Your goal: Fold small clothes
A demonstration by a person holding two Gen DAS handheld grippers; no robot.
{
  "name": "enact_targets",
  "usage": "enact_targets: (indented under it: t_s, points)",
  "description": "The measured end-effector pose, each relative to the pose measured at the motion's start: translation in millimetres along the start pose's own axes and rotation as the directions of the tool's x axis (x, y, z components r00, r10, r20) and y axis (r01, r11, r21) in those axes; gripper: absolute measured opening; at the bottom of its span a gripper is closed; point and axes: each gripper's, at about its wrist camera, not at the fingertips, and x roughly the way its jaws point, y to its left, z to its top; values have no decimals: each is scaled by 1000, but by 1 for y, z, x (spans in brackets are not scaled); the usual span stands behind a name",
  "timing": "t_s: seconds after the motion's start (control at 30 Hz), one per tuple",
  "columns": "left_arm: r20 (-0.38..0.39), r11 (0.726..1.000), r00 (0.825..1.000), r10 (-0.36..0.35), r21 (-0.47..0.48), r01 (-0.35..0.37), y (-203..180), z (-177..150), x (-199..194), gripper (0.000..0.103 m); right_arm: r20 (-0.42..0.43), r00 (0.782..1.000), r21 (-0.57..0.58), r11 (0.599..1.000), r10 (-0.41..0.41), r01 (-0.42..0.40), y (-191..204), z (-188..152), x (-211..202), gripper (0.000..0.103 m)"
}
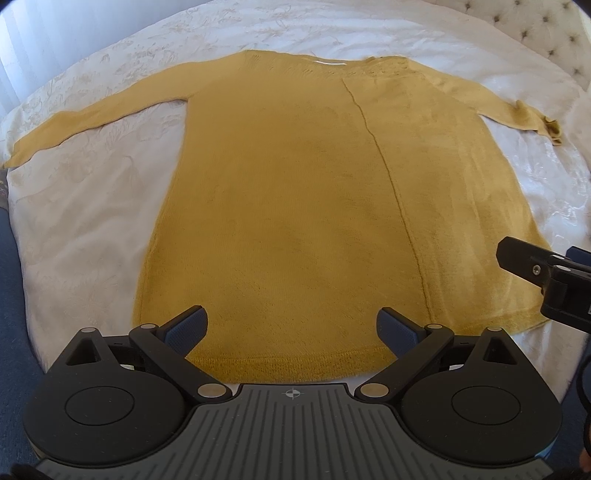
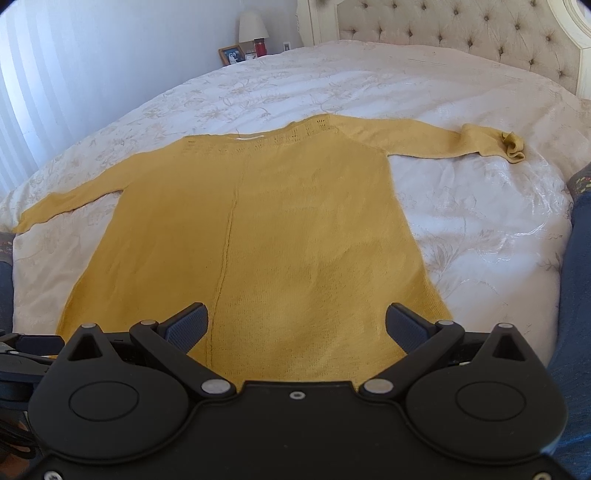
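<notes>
A mustard-yellow knit sweater point(image 1: 295, 192) lies flat on the bed, hem toward me, neckline far, both sleeves spread out sideways. A seam runs down its middle. It also shows in the right wrist view point(image 2: 258, 236), where the right sleeve's cuff point(image 2: 511, 146) is bunched. My left gripper point(image 1: 291, 328) is open and empty, just above the hem. My right gripper point(image 2: 295, 325) is open and empty above the hem's right part. Part of the right gripper point(image 1: 546, 277) shows at the right edge of the left wrist view.
The sweater lies on a white floral bedspread point(image 2: 461, 221). A tufted headboard point(image 2: 461, 33) stands at the far right. A nightstand with a lamp point(image 2: 253, 26), photo frame and red jar sits beyond the bed. Dark blue fabric point(image 2: 576, 277) borders the bed's near sides.
</notes>
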Motion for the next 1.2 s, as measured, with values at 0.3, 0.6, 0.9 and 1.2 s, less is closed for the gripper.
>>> enact_targets:
  t_s: [0.3,0.6,0.9,1.2]
  points:
    - [29,1000,1000,-2,9,2,7,17,13,100,-36,999,3,1000,-16,16,-4,5,20,102]
    - [84,999,996,-29,29,26,15,55,38,100,-19,998,-74,995,-67,65,-9,25,49,100]
    - [174,1000,985,-22,10,21,38,111,77,100,-59,983,-188,969,-174,160,-41,64,93,66]
    - [141,999,990,-8,-34,13,69,136,131,101,-51,977,-93,975,-206,200,-130,144,132,52]
